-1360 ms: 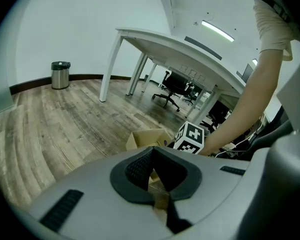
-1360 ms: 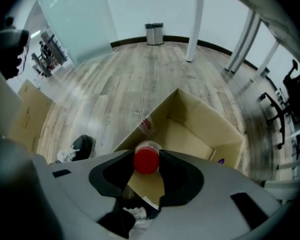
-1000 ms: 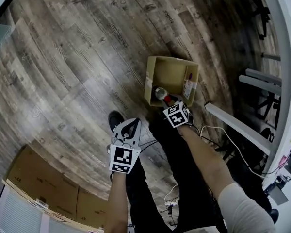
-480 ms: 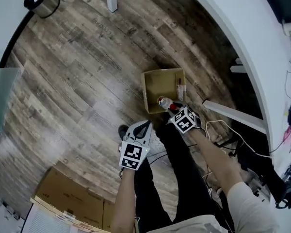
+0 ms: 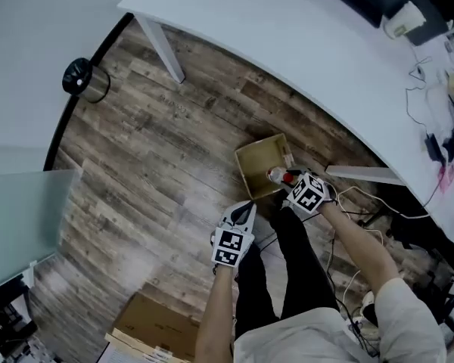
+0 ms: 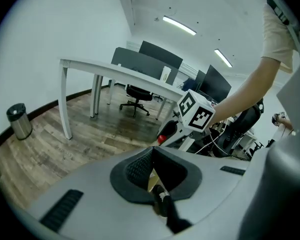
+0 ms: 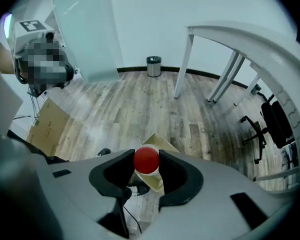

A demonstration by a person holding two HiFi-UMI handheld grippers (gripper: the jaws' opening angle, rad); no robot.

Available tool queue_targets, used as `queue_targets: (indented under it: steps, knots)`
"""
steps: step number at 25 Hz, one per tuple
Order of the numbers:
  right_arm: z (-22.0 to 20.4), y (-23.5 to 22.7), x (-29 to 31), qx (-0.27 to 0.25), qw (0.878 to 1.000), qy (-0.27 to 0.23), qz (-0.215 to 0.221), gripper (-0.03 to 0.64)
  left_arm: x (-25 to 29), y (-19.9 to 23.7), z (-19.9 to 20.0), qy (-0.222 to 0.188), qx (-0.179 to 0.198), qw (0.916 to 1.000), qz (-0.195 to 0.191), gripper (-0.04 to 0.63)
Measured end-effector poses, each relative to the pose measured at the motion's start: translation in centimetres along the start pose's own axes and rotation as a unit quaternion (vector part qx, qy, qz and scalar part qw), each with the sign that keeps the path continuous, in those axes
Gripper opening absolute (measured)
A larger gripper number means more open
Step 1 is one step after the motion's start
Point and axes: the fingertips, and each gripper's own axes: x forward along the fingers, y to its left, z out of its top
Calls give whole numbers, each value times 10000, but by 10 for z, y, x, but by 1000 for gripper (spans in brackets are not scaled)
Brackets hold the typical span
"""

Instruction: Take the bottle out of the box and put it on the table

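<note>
A clear bottle with a red cap [image 7: 146,160] hangs cap-up between the pads of my right gripper [image 7: 146,170], which is shut on it. In the head view the bottle [image 5: 277,175] is over the near right edge of the open cardboard box [image 5: 259,165] on the floor, with the right gripper [image 5: 288,181] just behind it. The box [image 7: 157,139] lies well below the bottle. My left gripper [image 5: 246,209] is shut and holds nothing, to the left of the box; its tips [image 6: 152,150] meet. The white table [image 5: 287,36] curves across the top.
A small metal bin [image 5: 83,80] stands by the wall at the left. White table legs [image 5: 163,48] come down to the wood floor. Flat cardboard boxes [image 5: 166,327] lie near my feet, cables [image 5: 363,203] trail at the right, and an office chair [image 6: 137,91] stands beyond the table.
Both grippers have risen, and the bottle has come up out of the box with the right one. The floor and box look smaller, and the white table has come into view.
</note>
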Motion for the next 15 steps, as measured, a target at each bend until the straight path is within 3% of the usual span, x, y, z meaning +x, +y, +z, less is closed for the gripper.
queue_targets:
  steps: [9, 15]
  knots:
    - [43, -21, -157, -124, 9995, -233, -163, 181, -17, -46, 104, -312, 225, 9989, -265, 15]
    - [55, -30, -242, -134, 9993, -204, -266, 181, -21, -91, 157, -283, 590, 9960, -608, 15]
